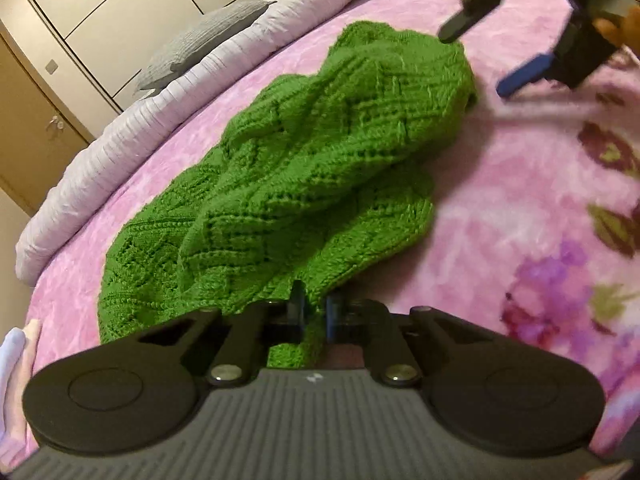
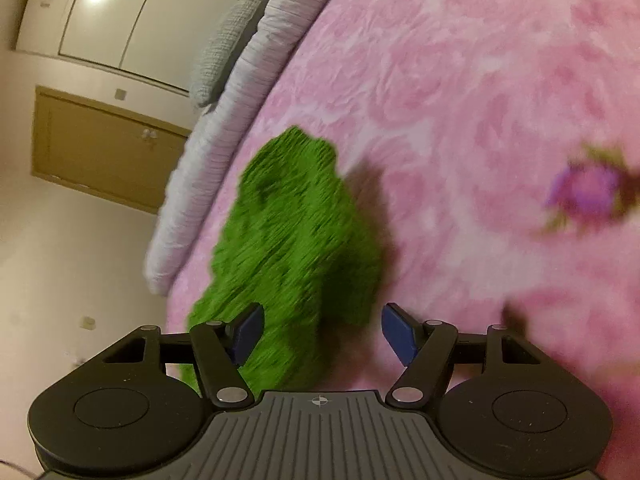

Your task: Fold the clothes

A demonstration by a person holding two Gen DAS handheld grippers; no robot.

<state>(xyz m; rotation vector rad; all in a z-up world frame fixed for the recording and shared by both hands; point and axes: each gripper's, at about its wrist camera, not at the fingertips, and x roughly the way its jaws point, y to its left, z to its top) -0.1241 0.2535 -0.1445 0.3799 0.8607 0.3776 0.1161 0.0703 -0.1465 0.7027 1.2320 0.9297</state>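
Lying crumpled on a pink plush bedspread with a flower print (image 1: 520,208), the green cable-knit woollen garment (image 1: 304,184) stretches in a loose heap from the near edge of the bed toward the far side. Its nearest hem runs up between the two black fingers of the left tool (image 1: 314,312), which stand almost together with green knit pinched between them; the grip is on that near edge of the garment.

Across the heap, at the garment's far end, the right tool (image 1: 484,62) hangs just above the knit with its fingers spread apart, one black tip close over the wool and one blue pad off to the side over the bedspread. In the right wrist view the blue pads (image 2: 250,332) stand wide, with the blurred green garment (image 2: 288,248) reaching in between them; neither pad presses on it.

Along the far side of the bed lies a pale lilac ribbed quilt (image 1: 120,148), with a grey textured pillow (image 1: 200,48) resting on it. Behind stand cream cupboard doors (image 1: 112,12).
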